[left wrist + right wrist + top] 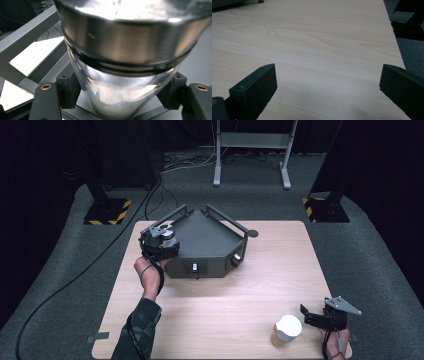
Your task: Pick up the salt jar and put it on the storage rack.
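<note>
Left gripper [117, 95]: jaws clamped on the clear base of a steel-lidded jar [120, 57], upright between them.
Jar's place: over the left corner of the dark grey tray [210, 240].
Right gripper [327, 85]: jaws spread, empty, beside the paper cup [287, 330].

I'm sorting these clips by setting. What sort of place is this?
Probably a lab or recording studio, not a home: dark curtained walls, black stands with hazard-striped bases, cables across grey carpet, and one wooden table carrying a dark tray.
</note>
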Motion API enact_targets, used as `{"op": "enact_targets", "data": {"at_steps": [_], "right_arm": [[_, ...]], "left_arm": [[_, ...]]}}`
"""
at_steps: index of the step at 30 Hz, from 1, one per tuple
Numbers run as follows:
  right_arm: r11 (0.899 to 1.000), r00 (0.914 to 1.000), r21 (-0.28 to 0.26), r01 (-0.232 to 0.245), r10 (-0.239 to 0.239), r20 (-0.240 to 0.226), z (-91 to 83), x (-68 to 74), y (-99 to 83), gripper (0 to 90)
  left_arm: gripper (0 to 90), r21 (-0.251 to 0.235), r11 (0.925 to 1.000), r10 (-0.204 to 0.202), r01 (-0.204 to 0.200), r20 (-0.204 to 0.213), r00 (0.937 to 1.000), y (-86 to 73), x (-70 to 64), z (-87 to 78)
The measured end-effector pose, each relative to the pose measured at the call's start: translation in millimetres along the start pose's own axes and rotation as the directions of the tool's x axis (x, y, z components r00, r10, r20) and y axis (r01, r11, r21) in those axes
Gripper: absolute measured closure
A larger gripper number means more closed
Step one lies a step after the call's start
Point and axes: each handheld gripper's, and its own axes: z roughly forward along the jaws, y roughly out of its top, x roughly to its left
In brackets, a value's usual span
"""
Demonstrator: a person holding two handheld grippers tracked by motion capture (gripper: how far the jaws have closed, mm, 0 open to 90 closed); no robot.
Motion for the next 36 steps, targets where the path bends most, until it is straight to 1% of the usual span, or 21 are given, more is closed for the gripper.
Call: {"op": "enact_targets", "data": {"at_steps": [15,28,32,33,34,35,36], "right_arm": [[1.0,1.0,0.002,0.0,0.0,-0.002,0.2,-0.3,0.4,0.5],[1.0,1.0,0.006,0.003,-0.003,-0.001,0.5,0.0,1.0,0.5],[1.0,1.0,0.006,0.003,-0.003,-0.001,0.5,0.0,1.1,0.5],[1.0,1.0,0.006,0.003,-0.003,-0.001,0.5,0.0,1.0,0.5],[1.0,1.0,0.006,0.003,-0.003,-0.001,0.6,0.1,1.1,0.5],[1.0,1.0,0.007,0.004,-0.004,0.0,0.6,0.2,1.1,0.5],[1.0,1.0,0.007,0.004,-0.004,0.0,0.5,0.3,1.1,0.6]], "left_arm": [[31.5,-0.033,0.9995,-0.003,0.003,-0.002,1.0,-9.2,-0.3,0.1],[31.4,-0.028,0.9996,-0.006,0.006,-0.003,1.0,-7.8,-0.8,0.1],[31.4,-0.017,0.9998,-0.003,0.003,-0.002,1.0,-4.9,-0.5,0.3],[28.4,-0.009,0.9999,-0.008,0.009,0.017,0.9998,-2.7,3.1,1.3],[23.3,-0.009,0.9999,-0.008,0.009,0.017,0.9998,-2.7,3.1,1.3],[18.6,0.003,0.9999,-0.012,0.012,0.019,0.9997,-0.6,3.2,2.3],[12.5,0.012,0.9999,-0.006,0.006,0.004,1.0,0.7,0.2,2.6]]}}
